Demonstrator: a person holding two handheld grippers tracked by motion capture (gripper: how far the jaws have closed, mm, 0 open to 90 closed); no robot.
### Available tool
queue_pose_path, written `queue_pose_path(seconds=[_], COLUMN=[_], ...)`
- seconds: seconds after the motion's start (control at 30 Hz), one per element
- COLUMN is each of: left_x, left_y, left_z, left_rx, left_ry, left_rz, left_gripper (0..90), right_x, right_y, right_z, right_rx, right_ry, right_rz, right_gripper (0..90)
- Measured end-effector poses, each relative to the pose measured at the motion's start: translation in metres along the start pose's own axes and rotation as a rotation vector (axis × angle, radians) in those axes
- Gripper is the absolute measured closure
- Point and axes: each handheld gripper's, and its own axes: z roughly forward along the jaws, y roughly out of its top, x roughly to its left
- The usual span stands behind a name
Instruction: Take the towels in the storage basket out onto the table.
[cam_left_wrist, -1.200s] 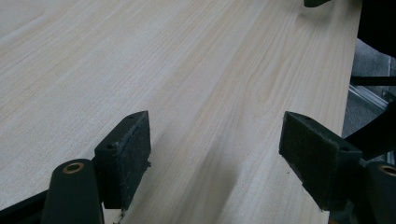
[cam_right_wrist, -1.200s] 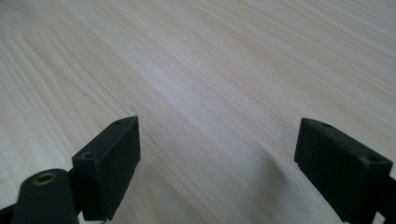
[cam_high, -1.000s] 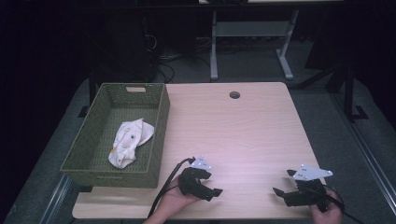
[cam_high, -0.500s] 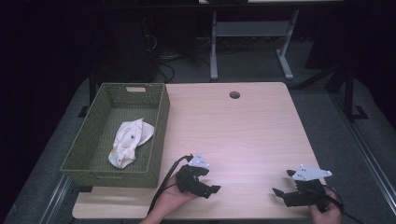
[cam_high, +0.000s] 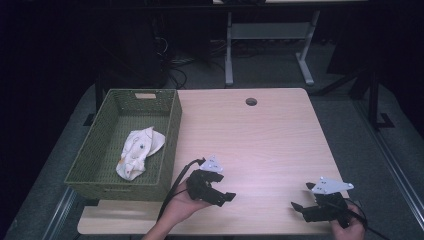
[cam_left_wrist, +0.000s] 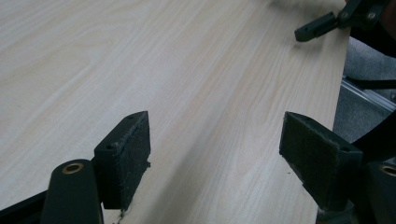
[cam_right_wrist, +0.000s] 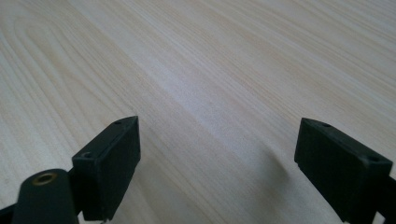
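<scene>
High view: wooden table (cam_high: 260, 140), bare across the middle. A green basket (cam_high: 170, 135) sits on its left part, with a white cloth (cam_high: 137, 152) crumpled inside, on the basket floor toward the near end. The left gripper (cam_high: 222, 197) is held in a hand (cam_high: 177, 202) at the near edge, just right of the basket's near corner and apart from it — jaws point right, toward the other gripper. The right gripper (cam_high: 300, 207) is near the table's front right corner, jaws pointing left. The two are well apart, with bare wood between them. From here I cannot tell how far either set of jaws is spread.

Left gripper view: left gripper (cam_left_wrist: 215, 154) with jaws spread wide, nothing between them but table (cam_left_wrist: 140, 70). Pads (cam_left_wrist: 130, 149) low over the wood; contact not clear. The right gripper (cam_left_wrist: 317, 28) tip shows at upper right, by the table edge.

Right gripper view: right gripper (cam_right_wrist: 217, 158) also wide open — empty, plain table (cam_right_wrist: 210, 60) between the pads (cam_right_wrist: 116, 154).
</scene>
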Motion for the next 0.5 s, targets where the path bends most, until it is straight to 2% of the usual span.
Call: queue_pose_path(seconds=[0.17,0.4,0.5], left_x=[0.0,0.006,0.009], left_y=[0.011,0.023,0.027], left_z=[-0.008,-0.018,-0.021], left_rx=[0.023,0.03,0.041], left_ry=[0.006,-0.009,-0.01], left_rz=[0.023,0.018,0.001], left_gripper=[24.0,23.8,22.6], right_x=[0.001,0.0,-0.001], right_y=[0.0,0.0,-0.001], right_z=[0.0,-0.001,-0.002], right_rx=[0.0,-0.006,-0.009], right_ry=[0.001,-0.001,-0.004], right_rz=[-0.005,0.007,0.007], right_gripper=[14.0,14.0,14.0])
